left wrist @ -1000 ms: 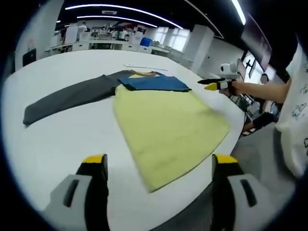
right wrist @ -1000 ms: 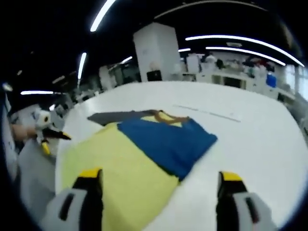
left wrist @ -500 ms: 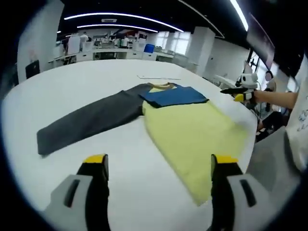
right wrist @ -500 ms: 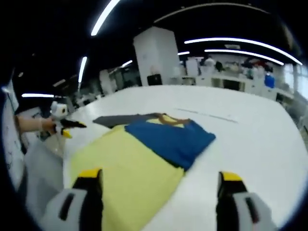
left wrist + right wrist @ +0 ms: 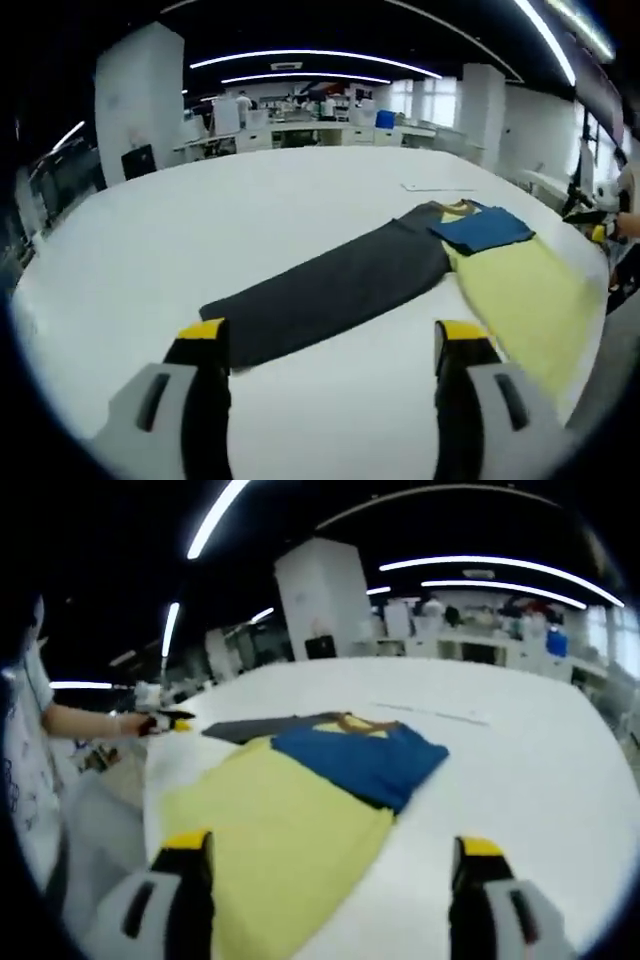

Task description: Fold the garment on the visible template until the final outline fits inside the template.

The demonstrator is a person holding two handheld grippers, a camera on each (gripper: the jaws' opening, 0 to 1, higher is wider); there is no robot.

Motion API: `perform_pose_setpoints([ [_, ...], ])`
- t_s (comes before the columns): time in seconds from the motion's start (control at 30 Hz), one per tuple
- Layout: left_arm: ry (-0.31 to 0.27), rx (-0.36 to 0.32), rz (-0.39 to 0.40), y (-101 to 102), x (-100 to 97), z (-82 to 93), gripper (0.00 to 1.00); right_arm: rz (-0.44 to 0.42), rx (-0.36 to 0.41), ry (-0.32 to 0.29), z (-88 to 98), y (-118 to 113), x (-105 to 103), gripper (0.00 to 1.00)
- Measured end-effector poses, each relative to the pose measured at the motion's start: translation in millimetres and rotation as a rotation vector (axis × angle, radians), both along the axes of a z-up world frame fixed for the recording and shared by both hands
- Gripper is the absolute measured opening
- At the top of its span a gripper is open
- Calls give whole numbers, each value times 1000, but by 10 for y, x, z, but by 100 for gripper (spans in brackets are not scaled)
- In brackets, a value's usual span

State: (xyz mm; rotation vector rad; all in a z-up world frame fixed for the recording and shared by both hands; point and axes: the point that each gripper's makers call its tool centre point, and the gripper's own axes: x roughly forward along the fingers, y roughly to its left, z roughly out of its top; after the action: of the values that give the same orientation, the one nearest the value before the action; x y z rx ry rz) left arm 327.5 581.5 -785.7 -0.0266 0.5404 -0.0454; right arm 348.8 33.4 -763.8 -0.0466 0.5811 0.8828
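Note:
A garment lies flat on the white table (image 5: 200,230). Its yellow body (image 5: 525,300) is at the right, a blue sleeve (image 5: 482,228) is folded across the chest, and a long grey sleeve (image 5: 340,290) stretches out to the left. My left gripper (image 5: 325,345) is open above the table, just short of the grey sleeve's end. In the right gripper view, my right gripper (image 5: 325,852) is open over the hem of the yellow body (image 5: 290,830), with the blue sleeve (image 5: 365,760) and grey sleeve (image 5: 265,726) beyond. Neither holds anything.
A thin line mark (image 5: 440,187) lies on the table beyond the collar. The right gripper (image 5: 595,215) appears at the table's right edge. A person's arm holds the left gripper (image 5: 165,722) at the table's left edge. Office desks stand far behind.
The left gripper view has swung left, so the grey sleeve now sits in its middle. In the right gripper view, the left gripper has moved nearer the grey sleeve. The garment has not moved.

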Motion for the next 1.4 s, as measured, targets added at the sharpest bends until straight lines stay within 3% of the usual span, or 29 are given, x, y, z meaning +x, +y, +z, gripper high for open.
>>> perform_pose_setpoints([
  [0.1, -21, -35, 159, 302, 15, -73, 73, -6, -3, -1, 16, -22, -34, 99],
  [0.17, -31, -46, 240, 482, 11, -142, 63, -20, 1, 3, 19, -55, -50, 99],
  [0.33, -8, -45, 291, 619, 27, -279, 43, -48, 5, 16, 9, -133, -89, 99],
  [0.5, -1, -83, 413, 740, -22, -409, 39, -72, 4, 30, -29, -249, -118, 99],
  [0.73, 24, -120, 440, 665, -68, -503, 29, -108, 13, 28, 14, -364, -145, 99],
  [0.8, 22, -152, 467, 660, -69, -511, 22, -117, 22, 26, 37, -371, -144, 99],
  [0.9, 20, -142, 468, 662, -63, -513, 11, -121, 19, 23, 40, -385, -140, 99],
  [1.07, 23, -140, 480, 650, -71, -506, 4, -127, 17, 18, 49, -406, -127, 99],
  [1.17, 13, -131, 477, 690, -59, -454, 0, -126, 16, 26, 23, -388, -146, 99],
  [1.27, -41, -189, 464, 629, -2, -306, 0, -118, 13, 28, 7, -362, -164, 99],
  [1.3, -67, -247, 428, 530, 47, -227, 0, -113, 12, 27, 5, -360, -164, 99],
  [1.4, -116, -261, 372, 460, 159, -61, 0, -104, 17, 24, 27, -325, -165, 99],
])
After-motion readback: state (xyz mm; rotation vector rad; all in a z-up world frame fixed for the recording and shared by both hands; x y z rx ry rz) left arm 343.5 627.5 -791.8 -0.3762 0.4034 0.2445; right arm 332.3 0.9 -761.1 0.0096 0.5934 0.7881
